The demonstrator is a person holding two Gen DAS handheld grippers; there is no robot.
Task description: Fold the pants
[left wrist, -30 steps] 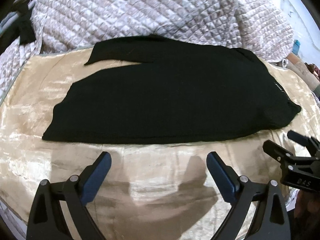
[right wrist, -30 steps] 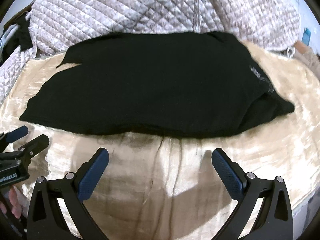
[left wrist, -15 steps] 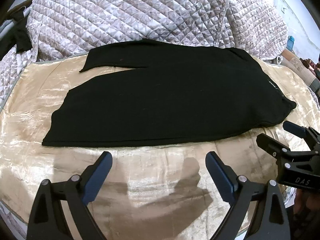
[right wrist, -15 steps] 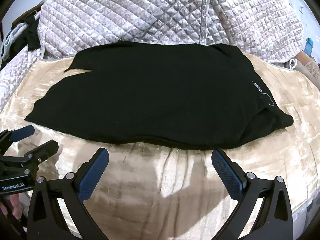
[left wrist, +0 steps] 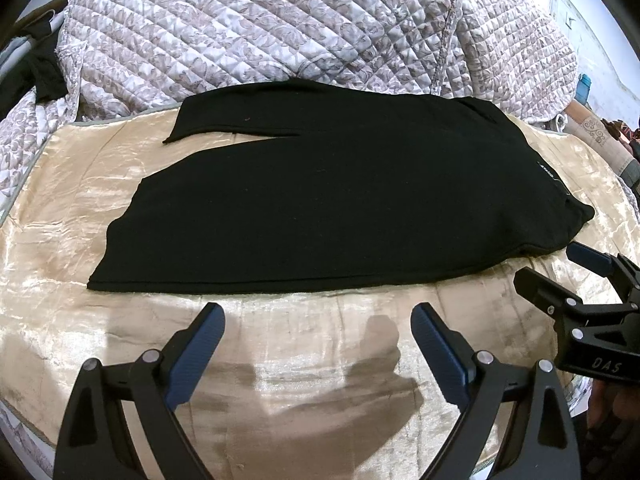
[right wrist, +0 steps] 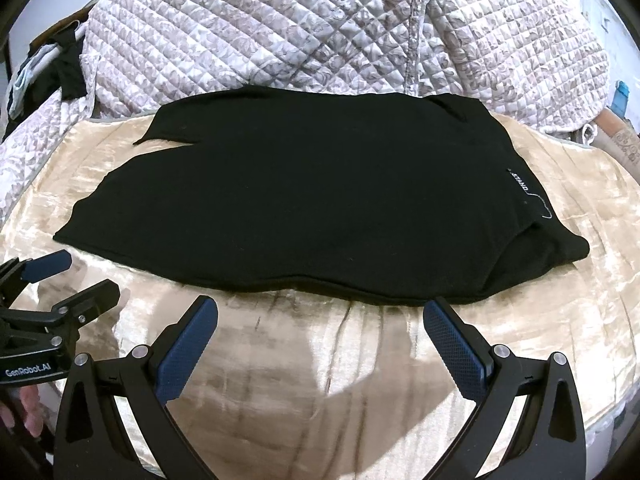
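Pants (left wrist: 344, 200): black, laid flat on the beige satin bedspread (left wrist: 72, 248) of a bed, just ahead of both tools; a quilted cover (left wrist: 280, 28) is heaped behind them.
Long axis: runs left to right across both views, square to the line of the jaws.
Leg ends: to the left; the two legs are seen to part near the far left, with a wedge of bedspread between them.
Waist end: to the right, marked by a small white label (right wrist: 520, 184); the lettering is too small to be read with confidence.
Fold state: judged to be one lengthwise fold at most, the legs lying roughly one over the other; the exact layering at the waist corner cannot be told.
Left gripper (left wrist: 318, 322): jaws spread wide, nothing held; placed short of the near hem, toward the leg half.
Right gripper (right wrist: 320, 316): jaws spread wide, nothing held; its right tip lies just beside the near edge under the waist corner.
Nearer tool: the left gripper for the leg ends, the right gripper for the waist.
Next move, as judged: a grasp of the near edge is needed, so a short forward reach is called for from either tool.
Risk: thin doubled cloth may be pinched in one layer only.
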